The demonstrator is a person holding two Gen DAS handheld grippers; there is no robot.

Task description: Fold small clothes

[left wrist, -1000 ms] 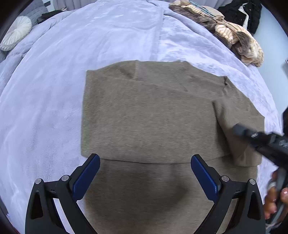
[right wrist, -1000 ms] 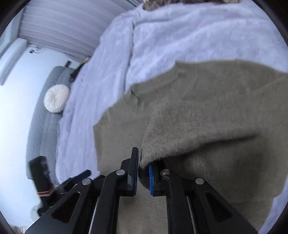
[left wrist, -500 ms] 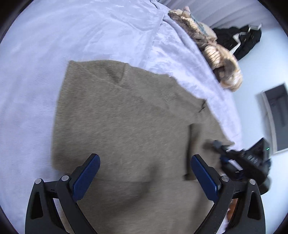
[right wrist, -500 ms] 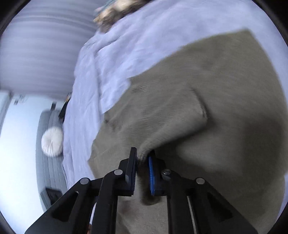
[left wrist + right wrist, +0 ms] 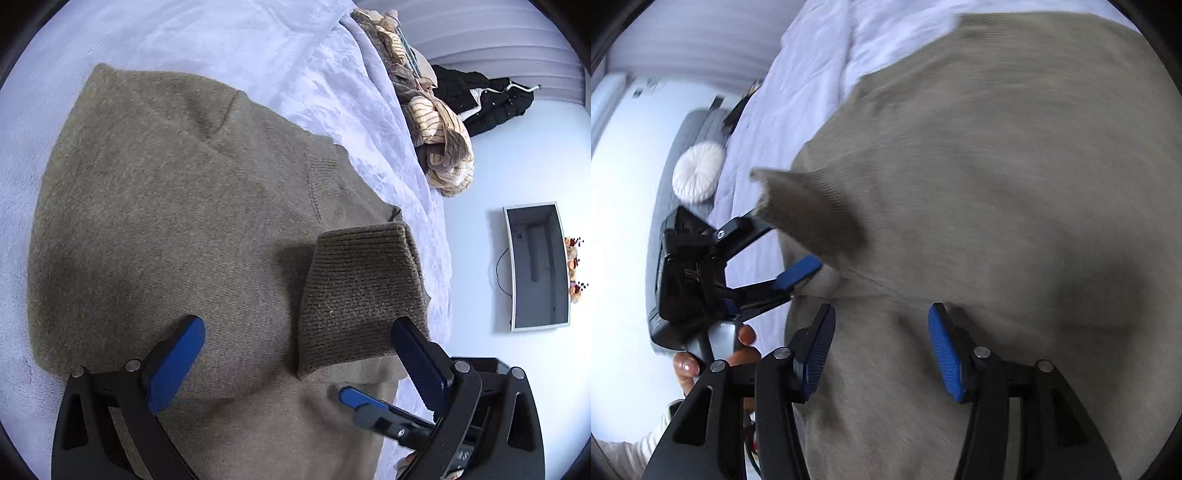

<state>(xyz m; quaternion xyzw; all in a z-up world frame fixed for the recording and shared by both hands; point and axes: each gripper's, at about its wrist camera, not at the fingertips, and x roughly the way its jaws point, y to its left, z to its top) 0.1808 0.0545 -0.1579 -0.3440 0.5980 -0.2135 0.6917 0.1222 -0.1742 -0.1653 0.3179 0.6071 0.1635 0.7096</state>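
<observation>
An olive-brown knit sweater (image 5: 177,206) lies partly folded on a pale lavender bed cover (image 5: 258,40). Its ribbed sleeve cuff (image 5: 362,291) is folded over onto the body, lying between my left gripper's fingers. My left gripper (image 5: 295,354) is open over the sweater, with nothing held. My right gripper (image 5: 881,350) is open just above the sweater (image 5: 1015,184), empty. In the right wrist view the cuff (image 5: 809,210) stands up beside the left gripper (image 5: 768,254). One right gripper fingertip (image 5: 358,397) shows low in the left wrist view.
A pile of striped and tan clothes (image 5: 436,136) and a black garment (image 5: 484,99) lie at the bed's far side. A grey sofa with a round white cushion (image 5: 698,177) stands beyond the bed. A screen (image 5: 535,266) hangs on the wall.
My right gripper carried the sleeve over onto the sweater body, then opened and let it go. My left gripper swung right, toward the cuff.
</observation>
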